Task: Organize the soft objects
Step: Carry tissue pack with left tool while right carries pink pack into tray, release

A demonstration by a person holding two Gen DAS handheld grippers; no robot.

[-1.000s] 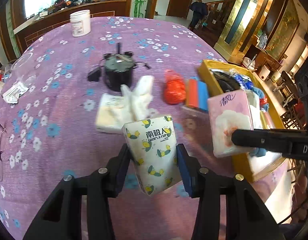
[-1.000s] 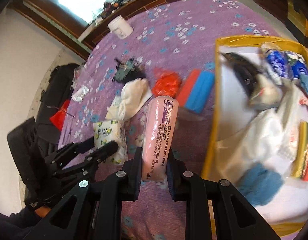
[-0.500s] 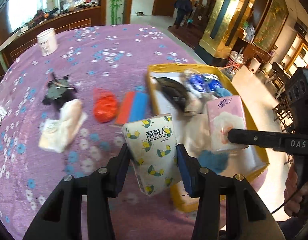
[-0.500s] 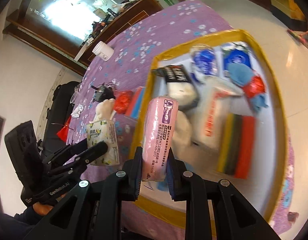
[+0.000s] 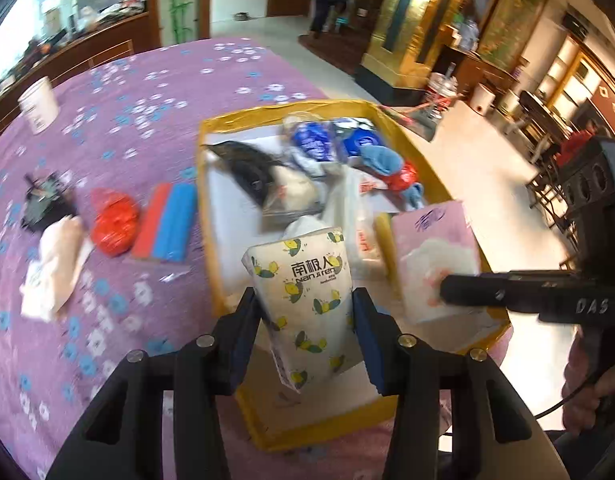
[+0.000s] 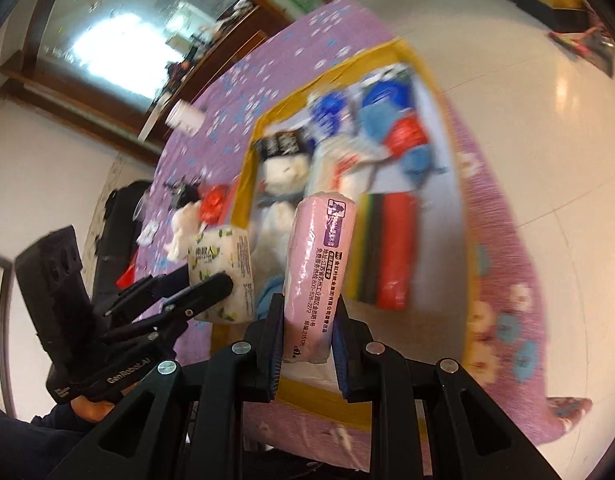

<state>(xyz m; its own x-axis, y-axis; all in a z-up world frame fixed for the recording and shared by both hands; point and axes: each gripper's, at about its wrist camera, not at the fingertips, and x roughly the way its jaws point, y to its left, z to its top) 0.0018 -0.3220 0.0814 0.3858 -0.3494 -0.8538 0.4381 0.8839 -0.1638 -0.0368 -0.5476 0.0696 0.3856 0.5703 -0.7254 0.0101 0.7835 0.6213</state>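
over the yellow-rimmed box [image 5: 205, 200], half full of soft goods: lemon-print tissue pack [image 5: 307, 300] clamped in left gripper [image 5: 305, 334], pink tissue pack [image 6: 319, 276] pinched edgewise in right gripper [image 6: 307, 338], probably for dropping inside.

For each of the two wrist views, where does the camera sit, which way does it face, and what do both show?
Left wrist: on the left gripper, facing down at its lemon-print tissue pack over the yellow-rimmed box; the right gripper enters from the side.
Right wrist: on the right gripper, facing down at its pink tissue pack; a hand under the left gripper shows.
Shared: both packs, the box, the purple floral tablecloth.
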